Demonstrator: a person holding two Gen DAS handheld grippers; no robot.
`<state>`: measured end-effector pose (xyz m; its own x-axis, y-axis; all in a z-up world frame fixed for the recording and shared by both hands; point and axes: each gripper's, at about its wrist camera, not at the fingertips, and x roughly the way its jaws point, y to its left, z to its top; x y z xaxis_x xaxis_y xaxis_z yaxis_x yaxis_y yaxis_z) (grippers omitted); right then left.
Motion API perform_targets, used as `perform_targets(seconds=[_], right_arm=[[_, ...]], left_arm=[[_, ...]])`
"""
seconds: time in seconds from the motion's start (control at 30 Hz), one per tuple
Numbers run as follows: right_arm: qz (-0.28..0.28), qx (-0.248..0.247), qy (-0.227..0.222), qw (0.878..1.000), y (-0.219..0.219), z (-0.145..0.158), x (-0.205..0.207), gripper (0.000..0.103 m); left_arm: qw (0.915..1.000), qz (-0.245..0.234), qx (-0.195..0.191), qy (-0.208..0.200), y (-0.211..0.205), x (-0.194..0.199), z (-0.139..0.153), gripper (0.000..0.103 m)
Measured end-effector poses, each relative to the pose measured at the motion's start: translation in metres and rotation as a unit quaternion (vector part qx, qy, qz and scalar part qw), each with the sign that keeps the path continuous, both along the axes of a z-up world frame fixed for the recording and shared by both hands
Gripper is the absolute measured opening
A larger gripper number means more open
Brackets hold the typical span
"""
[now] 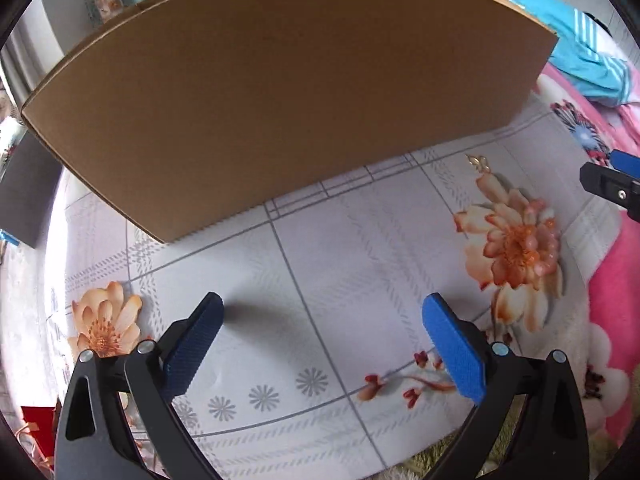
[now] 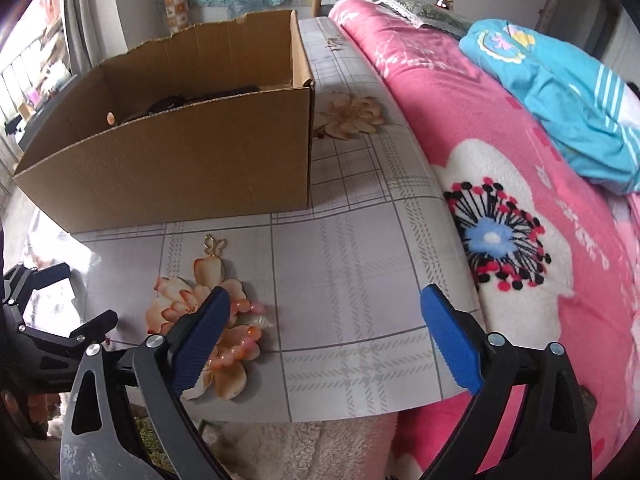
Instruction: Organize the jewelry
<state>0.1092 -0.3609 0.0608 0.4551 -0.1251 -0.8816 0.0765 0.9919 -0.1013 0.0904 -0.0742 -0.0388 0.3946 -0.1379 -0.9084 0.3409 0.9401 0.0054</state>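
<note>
A small gold butterfly charm (image 2: 215,245) lies on the flowered tablecloth (image 2: 352,280) just in front of the open cardboard box (image 2: 192,160); it also shows in the left wrist view (image 1: 479,163). The box (image 1: 280,92) holds dark items and a small round bead (image 2: 111,118). My left gripper (image 1: 322,320) is open and empty above the cloth, left of the charm. My right gripper (image 2: 326,316) is open and empty, nearer than the charm and to its right.
A pink flowered blanket (image 2: 520,200) with a blue garment (image 2: 560,100) on it lies along the table's right side. The left gripper shows at the right wrist view's left edge (image 2: 48,320). The table's near edge (image 2: 320,412) is close below the right gripper.
</note>
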Motion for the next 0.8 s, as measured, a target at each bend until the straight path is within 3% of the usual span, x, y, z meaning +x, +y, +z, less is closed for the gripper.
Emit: perform_targets(seconds=[0.4, 0.6, 0.8], right_arm=[[-0.03, -0.034, -0.002, 0.999, 0.002, -0.006, 0.001, 0.095], [-0.042, -0.078, -0.029, 0.996, 0.0, -0.003, -0.006, 0.095], [-0.041, -0.09, -0.059, 0.993, 0.001, 0.006, -0.011, 0.095]], left_arm=[[0.9992, 0.039, -0.001, -0.009, -0.013, -0.002, 0.002, 0.098], [0.9992, 0.04, -0.001, -0.006, -0.01, 0.001, 0.001, 0.098], [0.9992, 0.04, -0.001, -0.006, -0.011, 0.001, 0.002, 0.098]])
